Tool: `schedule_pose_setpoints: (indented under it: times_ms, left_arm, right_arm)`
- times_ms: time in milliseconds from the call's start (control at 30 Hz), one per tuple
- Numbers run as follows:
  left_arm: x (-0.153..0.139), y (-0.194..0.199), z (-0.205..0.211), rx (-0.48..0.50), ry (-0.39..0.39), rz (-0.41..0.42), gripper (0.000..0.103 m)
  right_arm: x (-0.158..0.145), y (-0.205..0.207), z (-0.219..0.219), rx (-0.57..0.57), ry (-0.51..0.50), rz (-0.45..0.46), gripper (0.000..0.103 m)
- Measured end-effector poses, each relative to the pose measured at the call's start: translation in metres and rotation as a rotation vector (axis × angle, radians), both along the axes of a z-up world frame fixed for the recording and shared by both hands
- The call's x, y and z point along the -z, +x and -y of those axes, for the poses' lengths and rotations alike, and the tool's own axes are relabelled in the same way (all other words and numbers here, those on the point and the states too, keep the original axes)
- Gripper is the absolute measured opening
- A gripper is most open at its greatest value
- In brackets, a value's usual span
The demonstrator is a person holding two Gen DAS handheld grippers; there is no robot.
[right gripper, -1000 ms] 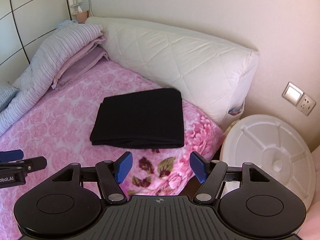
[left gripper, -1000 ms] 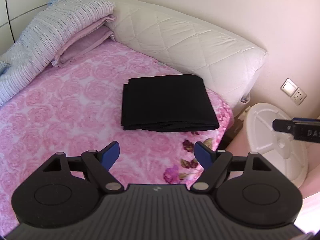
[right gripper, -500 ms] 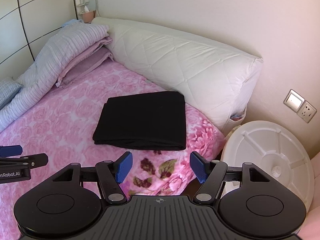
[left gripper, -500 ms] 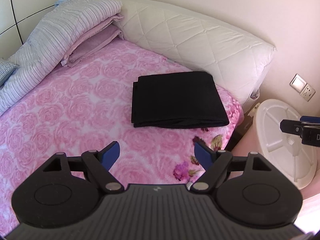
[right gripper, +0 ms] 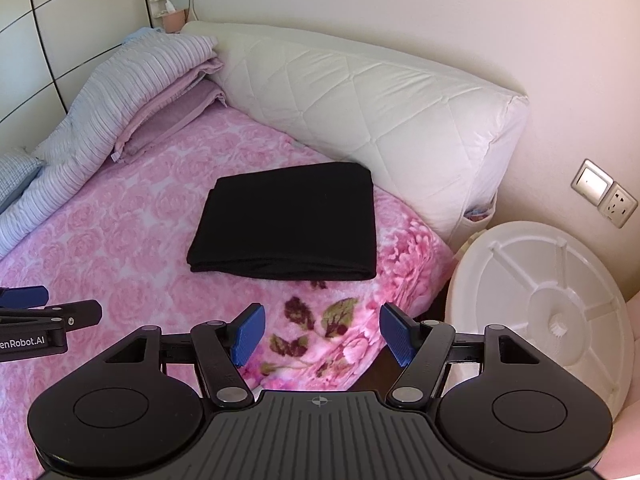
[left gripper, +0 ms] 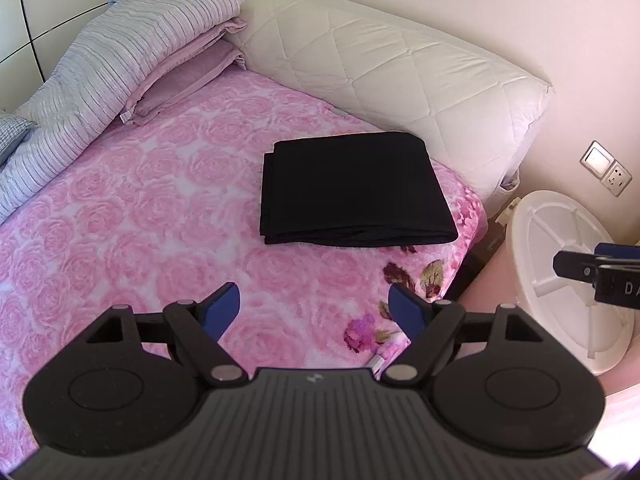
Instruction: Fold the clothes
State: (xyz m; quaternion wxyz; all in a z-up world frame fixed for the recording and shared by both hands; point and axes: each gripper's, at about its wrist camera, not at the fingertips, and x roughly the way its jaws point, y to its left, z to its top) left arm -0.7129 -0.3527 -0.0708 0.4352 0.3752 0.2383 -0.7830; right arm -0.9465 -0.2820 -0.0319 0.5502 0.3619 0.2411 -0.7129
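Both claws have drawn back a little from the bed over the last second, so more of the pink rose blanket (left gripper: 152, 208) now shows in front of them; the black garment (left gripper: 352, 188) itself has not shifted. It lies as a neat flat rectangle near the bed's right-hand corner, just short of the white quilted headboard cushion (left gripper: 392, 76), with its layered folded edge facing the claws.

From where things lie, the folding of this piece looks finished. I see no other loose clothing waiting, only the striped quilt (left gripper: 104, 60) and mauve bedding stacked well apart at the far left.

The left claw (left gripper: 316, 308) hovers over the blanket with its blue pads spread wide and nothing between them. The right claw (right gripper: 320, 334) is likewise wide apart and empty, hanging over the blanket's flowered edge near the corner.

Room is generous to the left across the bare blanket. To the right the bed drops off close by, and a round white plastic lid (right gripper: 548, 312) leans there against the wall, below the wall switch (right gripper: 592, 182).
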Motion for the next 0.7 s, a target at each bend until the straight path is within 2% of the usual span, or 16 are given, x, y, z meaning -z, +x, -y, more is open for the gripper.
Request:
schedule_pose_setpoints:
  times_ms: [700]
  left_arm:
    - [0.0043, -0.0052, 0.0005, 0.010, 0.009, 0.009, 0.079]
  right_arm:
    - [0.0070, 0.0057, -0.0001, -0.026, 0.026, 0.015, 0.067]
